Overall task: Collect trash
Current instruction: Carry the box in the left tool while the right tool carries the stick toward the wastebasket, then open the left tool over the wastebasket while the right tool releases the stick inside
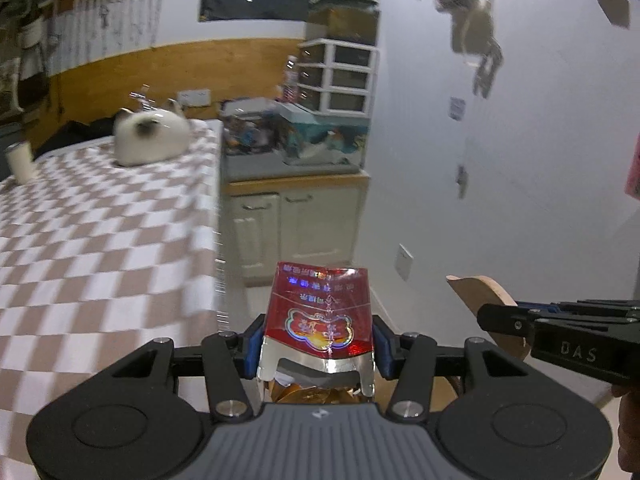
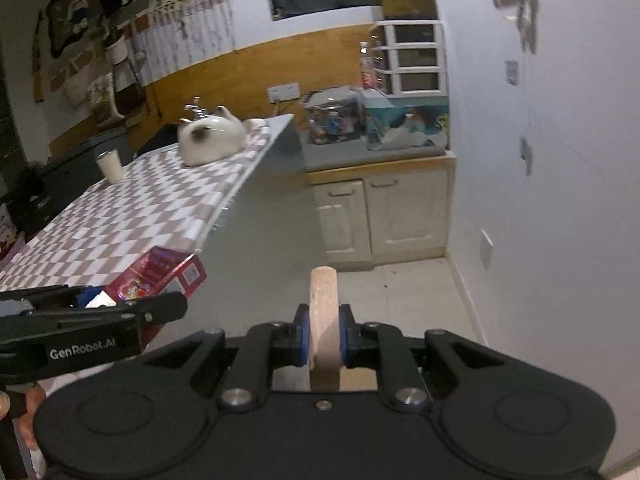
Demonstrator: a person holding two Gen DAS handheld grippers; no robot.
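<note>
Meanwhile left gripper [image 1: 319,346] clamps red packet [image 1: 320,312]; right gripper [image 2: 324,338] clamps cardboard ring [image 2: 323,320].

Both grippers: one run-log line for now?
left gripper: shut on red packet | right gripper: shut on cardboard ring | beside checkered table

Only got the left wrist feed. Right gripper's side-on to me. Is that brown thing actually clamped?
Observer: Yes. The right wrist view shows the brown piece edge-on, with both fingers of the right gripper pressed on its flat faces.
Operator: Anything on my red pack's side?
Observer: The red pack in the left gripper has a QR code on its side face.
Operator: Bin ahead?
Observer: None in view, just tiled floor below the cabinet.
</note>
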